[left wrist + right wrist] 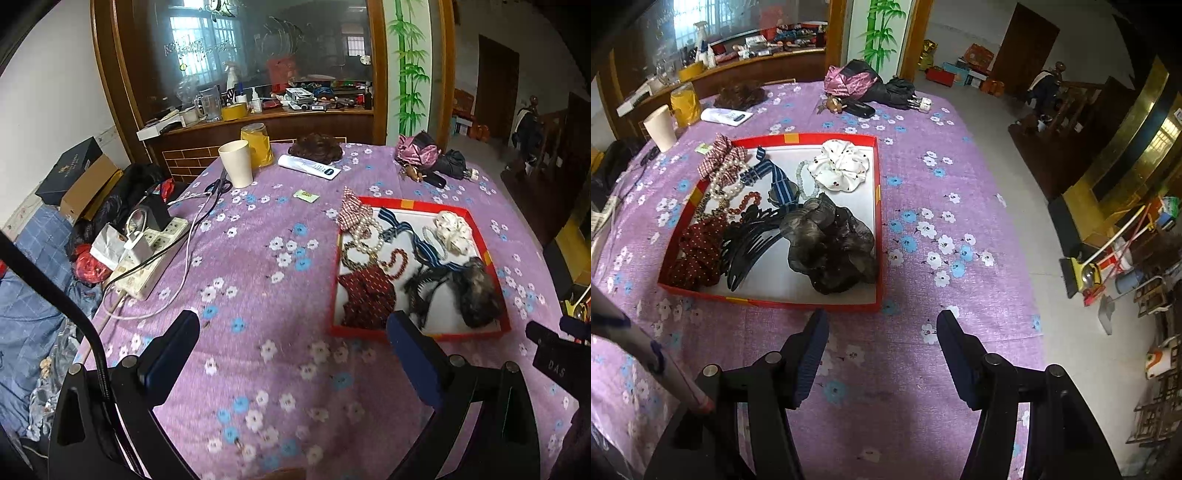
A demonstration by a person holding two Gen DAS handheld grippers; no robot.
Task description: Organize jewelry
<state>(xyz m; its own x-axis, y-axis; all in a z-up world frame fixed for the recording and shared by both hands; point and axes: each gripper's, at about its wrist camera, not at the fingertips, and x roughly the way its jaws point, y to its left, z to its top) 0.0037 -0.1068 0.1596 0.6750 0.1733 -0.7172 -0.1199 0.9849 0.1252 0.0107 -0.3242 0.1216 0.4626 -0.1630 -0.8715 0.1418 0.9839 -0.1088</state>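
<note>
Right wrist view: right gripper point(881, 325) jaws wide, empty, just short of red cardboard tray point(768, 301)
Left gripper point(293, 325): jaws wide, empty
Jewelry: white pearl strand point(729, 181) tangled at tray's far-left corner
Advice: reach over dark gauze scrunchie point(831, 243), pinch one strand only
</note>
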